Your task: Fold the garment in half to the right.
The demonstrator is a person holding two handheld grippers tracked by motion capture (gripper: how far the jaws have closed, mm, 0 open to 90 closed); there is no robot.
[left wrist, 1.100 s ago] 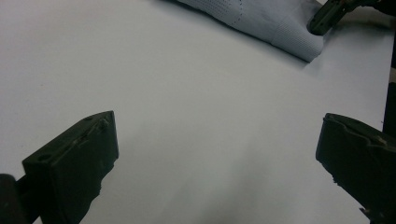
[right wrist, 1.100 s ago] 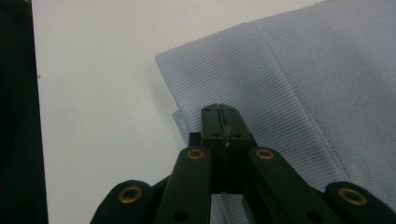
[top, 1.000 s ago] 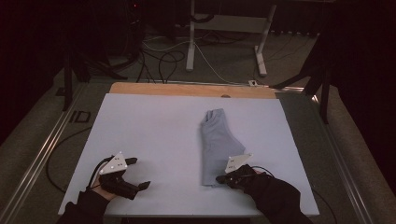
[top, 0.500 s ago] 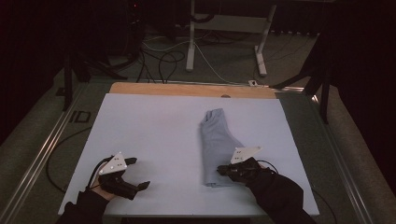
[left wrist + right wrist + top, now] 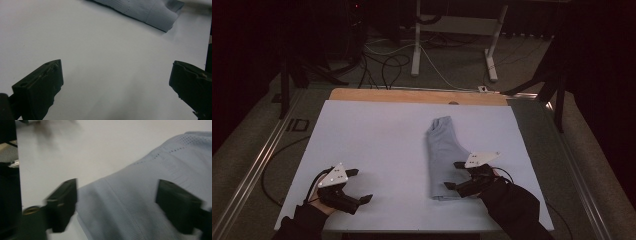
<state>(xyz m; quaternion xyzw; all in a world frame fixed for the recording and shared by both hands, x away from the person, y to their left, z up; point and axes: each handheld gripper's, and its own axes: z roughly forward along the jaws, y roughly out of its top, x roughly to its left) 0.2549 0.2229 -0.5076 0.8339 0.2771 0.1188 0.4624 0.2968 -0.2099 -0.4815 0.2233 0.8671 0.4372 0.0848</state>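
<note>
there is one garment here, a pale grey-blue piece of knit cloth folded into a long narrow strip, lying on the white table right of centre, running from the middle toward my near edge. my right gripper hangs at its near end with both jaws spread wide; in the right gripper view the folded cloth lies between them and nothing is pinched. my left gripper sits well apart over bare table at the near left, jaws equally wide and empty, and in the left gripper view the ribbed cuff or hem of the cloth shows far off at the top. i judge this thing light, limp and not fragile at all: it will sag and unfold if i lift it by one layer, and it may slide a little on the smooth surface when pushed. the rows of small holes suggest a thin, breathable fabric that bunches easily. the best hold, i think, is across the stacked layers at the near folded edge, or at the thicker ribbed band, taking all layers together so the fold keeps. count: one garment, two grippers, one table.
</note>
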